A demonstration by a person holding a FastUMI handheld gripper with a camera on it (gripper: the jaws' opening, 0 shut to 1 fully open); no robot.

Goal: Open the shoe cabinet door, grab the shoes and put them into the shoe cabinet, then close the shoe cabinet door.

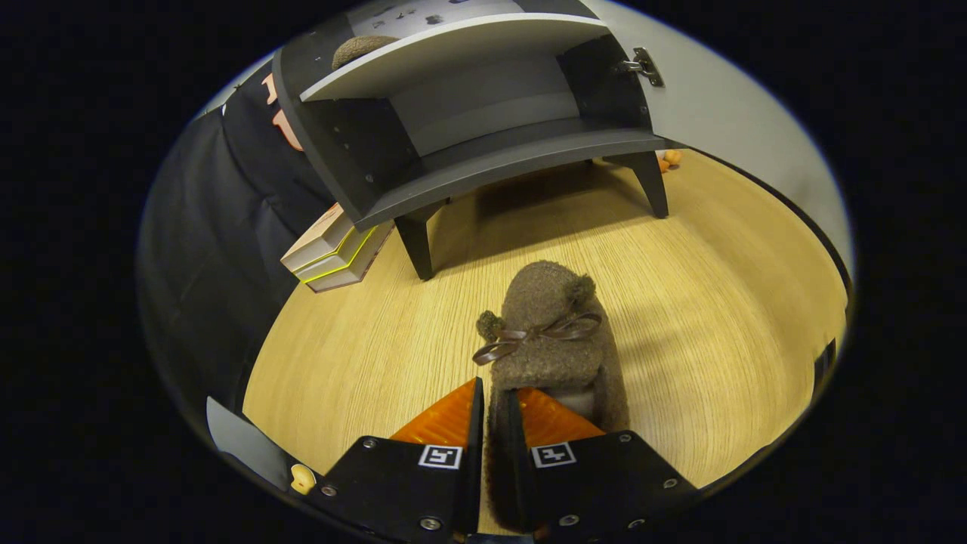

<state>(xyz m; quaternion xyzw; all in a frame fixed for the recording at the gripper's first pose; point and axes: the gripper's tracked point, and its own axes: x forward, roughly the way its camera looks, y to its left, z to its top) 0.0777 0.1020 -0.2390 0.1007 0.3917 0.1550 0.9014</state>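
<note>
Gripper view: your gripper (pixel 498 408) has its two fingers pinched on the side wall of a brown fuzzy slipper (pixel 548 332) — one finger outside it, one inside the opening. You see the slipper pointing toward the shoe cabinet (pixel 483 155) with its ribbon bow (pixel 532 336) on top, above the wooden floor (pixel 710 302). The cabinet's door (pixel 725 98) stands open at the right — a second slipper (pixel 359 49) rests on its upper shelf. Stacked books (pixel 340 253) lie beside its left leg.
</note>
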